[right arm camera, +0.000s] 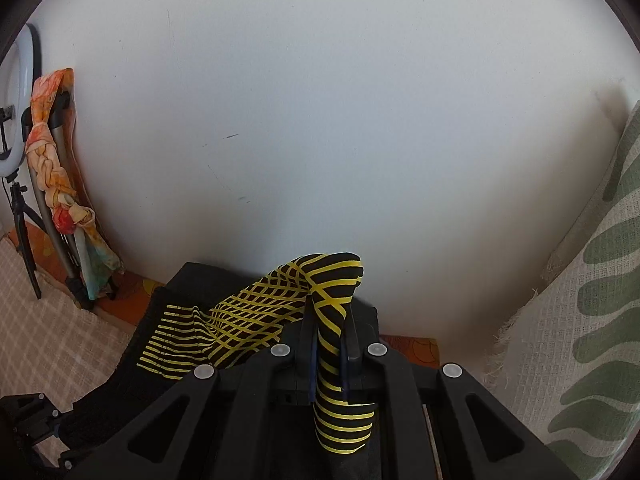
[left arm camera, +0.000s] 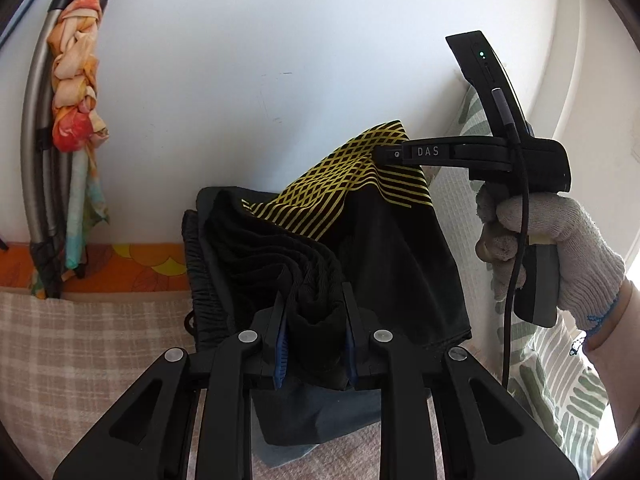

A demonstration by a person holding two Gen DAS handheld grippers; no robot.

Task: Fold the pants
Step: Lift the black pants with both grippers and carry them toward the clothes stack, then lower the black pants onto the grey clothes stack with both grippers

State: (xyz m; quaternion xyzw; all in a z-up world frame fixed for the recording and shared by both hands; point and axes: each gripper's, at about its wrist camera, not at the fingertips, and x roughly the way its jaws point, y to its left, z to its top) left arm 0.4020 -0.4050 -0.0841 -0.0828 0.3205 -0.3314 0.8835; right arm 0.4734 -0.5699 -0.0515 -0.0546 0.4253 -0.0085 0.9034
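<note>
Black pants [left arm camera: 360, 240] with a yellow lattice print, held aloft between two grippers in front of a white wall [left arm camera: 260, 60]; lower folds hang toward a checked bedcover [left arm camera: 80, 340], and whether they touch it cannot be told. Left gripper [left arm camera: 314, 336], clenched on a bunched, ribbed black edge of the pants, the cloth filling the gap between its blue pads [left arm camera: 281, 354]; right gripper [right arm camera: 330, 340], clamped on the yellow-printed section, a striped roll of fabric [right arm camera: 336, 280] rising above its fingertips and a tail hanging below them.

From the left wrist view, the right gripper [left arm camera: 390, 154] lies up and to the right, held by a gloved hand [left arm camera: 560, 248], its fingers pointing leftward into the print; the cloth spans diagonally between the two grips, with slack and creases along that line. The long axis of the held span therefore runs from lower left to upper right; both grippers are already in contact, neither nearer. Judged next requirement: drawing the grips apart along this axis to flatten the span before laying it down.

Background: knotted orange scarf [left arm camera: 76, 80] on a grey rail; leaf-patterned curtain [right arm camera: 592, 300] at right; ring light [right arm camera: 16, 100] at far left.
</note>
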